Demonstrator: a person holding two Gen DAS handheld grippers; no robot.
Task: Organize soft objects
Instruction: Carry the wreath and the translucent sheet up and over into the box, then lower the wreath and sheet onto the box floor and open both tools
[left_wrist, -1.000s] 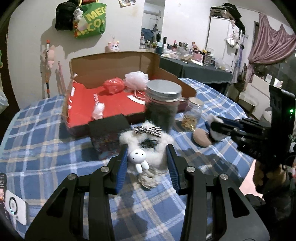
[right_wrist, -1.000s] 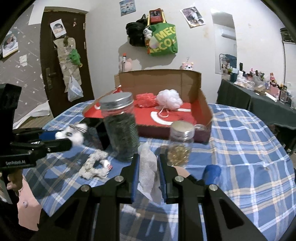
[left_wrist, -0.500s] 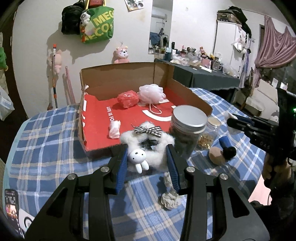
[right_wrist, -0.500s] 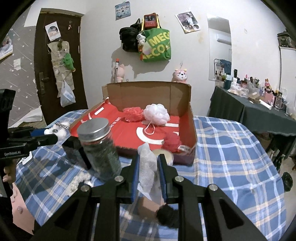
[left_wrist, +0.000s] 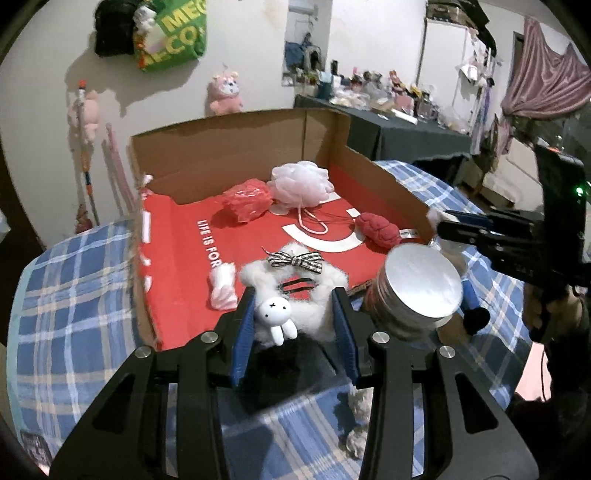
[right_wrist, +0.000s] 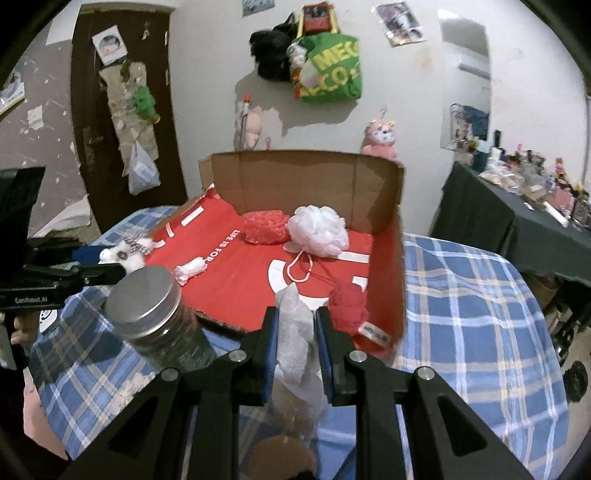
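Hand-held gripper (left_wrist: 293, 314) level over box (left_wrist: 384, 173)

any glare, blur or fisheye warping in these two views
Left wrist view: the jar lid glares pale, the shelves behind are smeared, and the box edges bow. Right wrist view: black corners from the lens circle, the door leans, the dark table clutter is soft, and the white cloth between the fingers stays fairly sharp.

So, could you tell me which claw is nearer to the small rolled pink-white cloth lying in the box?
The left. The left claw, holding the fluffy white plush, sits just right of the rolled cloth. The right claw, gripping white mesh fabric, is farther, across the box's front edge.
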